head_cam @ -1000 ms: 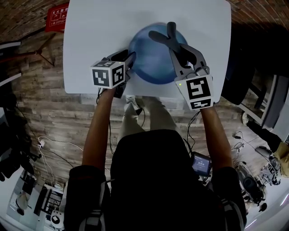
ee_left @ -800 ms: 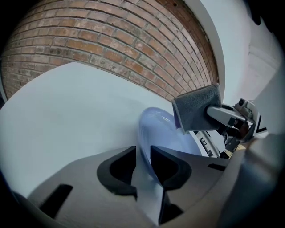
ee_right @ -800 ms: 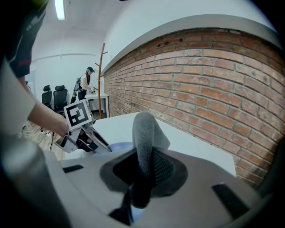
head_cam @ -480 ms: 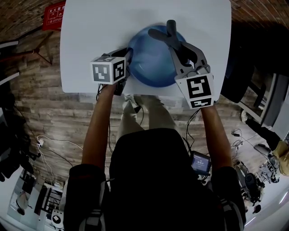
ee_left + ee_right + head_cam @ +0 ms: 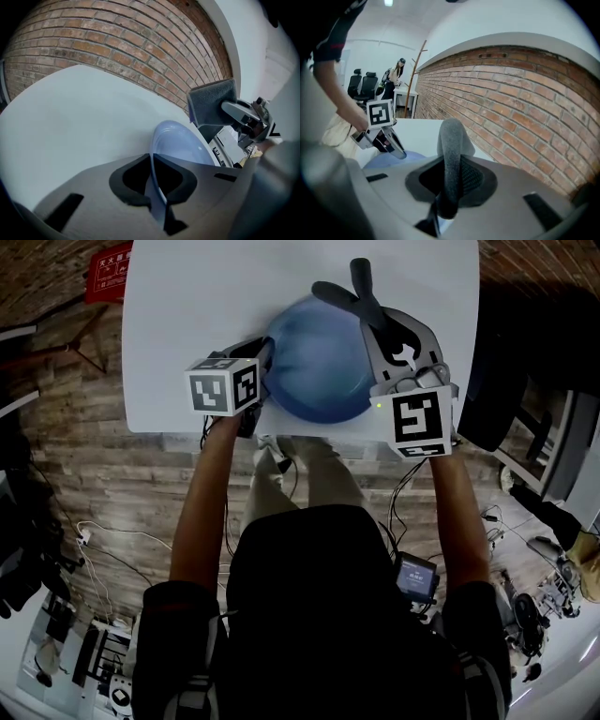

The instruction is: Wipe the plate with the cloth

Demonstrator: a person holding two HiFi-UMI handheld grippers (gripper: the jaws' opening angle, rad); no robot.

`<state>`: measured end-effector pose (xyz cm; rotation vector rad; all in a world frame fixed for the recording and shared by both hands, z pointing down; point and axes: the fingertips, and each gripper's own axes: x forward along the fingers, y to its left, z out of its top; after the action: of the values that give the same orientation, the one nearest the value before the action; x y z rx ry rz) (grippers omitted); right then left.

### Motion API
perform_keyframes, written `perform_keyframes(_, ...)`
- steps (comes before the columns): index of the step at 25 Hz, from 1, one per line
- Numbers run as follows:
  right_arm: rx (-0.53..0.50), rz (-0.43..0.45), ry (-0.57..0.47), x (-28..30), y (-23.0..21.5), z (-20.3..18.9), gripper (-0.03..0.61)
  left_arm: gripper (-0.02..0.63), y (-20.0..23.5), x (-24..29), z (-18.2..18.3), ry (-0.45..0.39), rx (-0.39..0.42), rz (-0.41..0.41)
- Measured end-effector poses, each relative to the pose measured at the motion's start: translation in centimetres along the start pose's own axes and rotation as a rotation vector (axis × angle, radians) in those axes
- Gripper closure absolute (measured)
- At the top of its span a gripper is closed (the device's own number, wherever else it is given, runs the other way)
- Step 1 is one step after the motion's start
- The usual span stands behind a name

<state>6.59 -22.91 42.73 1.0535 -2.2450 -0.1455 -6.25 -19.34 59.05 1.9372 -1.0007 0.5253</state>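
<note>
There is one blue plate (image 5: 314, 357), one grey cloth (image 5: 349, 294) and one white tabletop (image 5: 187, 315). Two hand-held grippers show: the left hand-held gripper (image 5: 266, 352) and the right hand-held gripper (image 5: 373, 322). Each bears one cube with square markers, which makes two: the left marker cube (image 5: 223, 387) and the right marker cube (image 5: 417, 421). One red sign (image 5: 111, 273) shows in the head view. The right gripper view adds two black office chairs (image 5: 370, 84), one wooden coat stand (image 5: 415, 70), one bystander (image 5: 396, 75) and one brick wall (image 5: 525, 103).
</note>
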Motion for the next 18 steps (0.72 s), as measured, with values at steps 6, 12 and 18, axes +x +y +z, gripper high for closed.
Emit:
perform_keyframes(6, -0.417, -0.029, 0.075, 0.3, 1.7, -0.2, 0.52, 0.583, 0.0, -0.1, 0.1, -0.003, -0.002, -0.001)
perform_keyframes(12, -0.538, 0.123, 0.2, 1.9, 5.4, -5.9, 0.52, 0.583, -0.1, -0.1, 0.0, -0.003, -0.001, -0.001)
perform_keyframes(18, -0.596, 0.232, 0.283, 2.5, 7.6, -8.8, 0.52, 0.583, -0.2, -0.1, 0.0, -0.003, 0.002, -0.001)
